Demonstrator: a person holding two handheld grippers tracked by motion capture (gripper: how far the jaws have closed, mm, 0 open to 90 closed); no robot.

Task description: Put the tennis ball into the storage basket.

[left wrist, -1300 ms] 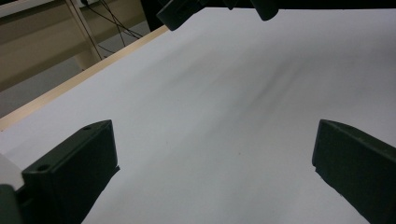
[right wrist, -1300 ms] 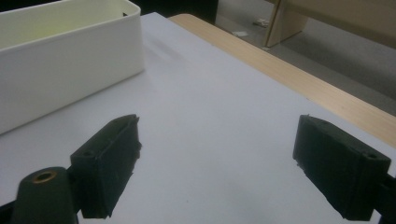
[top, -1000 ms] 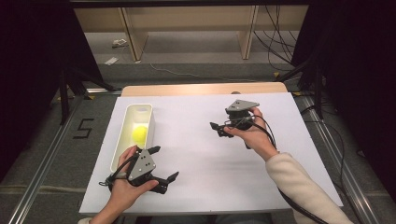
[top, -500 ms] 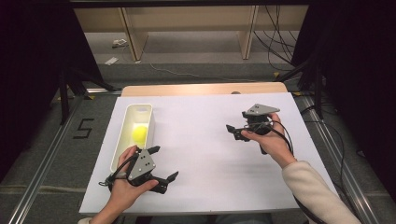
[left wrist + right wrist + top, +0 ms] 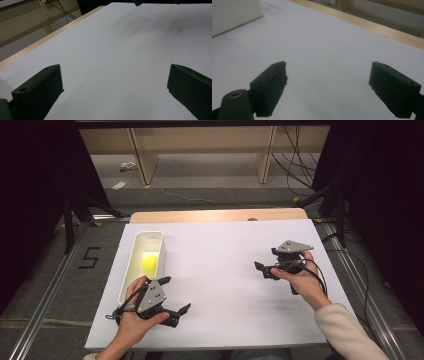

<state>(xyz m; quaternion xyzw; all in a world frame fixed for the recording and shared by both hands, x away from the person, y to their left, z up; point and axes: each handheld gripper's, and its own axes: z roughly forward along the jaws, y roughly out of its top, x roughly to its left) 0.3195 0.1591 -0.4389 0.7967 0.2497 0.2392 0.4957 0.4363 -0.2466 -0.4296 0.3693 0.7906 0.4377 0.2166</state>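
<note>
A yellow ball (image 5: 149,263) lies inside a long white bin (image 5: 127,270) at the left of the white table. My left gripper (image 5: 177,294) is held low just in front of the bin's near end, open, with nothing between its jaws. In the left gripper view the left gripper (image 5: 115,72) looks across bare white table. My right gripper (image 5: 264,258) hovers over the right side of the table, open and empty, its jaws pointing left. In the right gripper view the right gripper (image 5: 328,67) faces the bin (image 5: 234,12) at upper left.
White sheet (image 5: 220,270) covers the table, with a wooden edge (image 5: 215,215) at the far side. Beyond it are wooden shelf legs (image 5: 140,160) and cables on the floor. Dark stands flank the table at both sides.
My right gripper has moved to the right and a little nearer to the person, staying open. The left gripper has stayed where it was.
</note>
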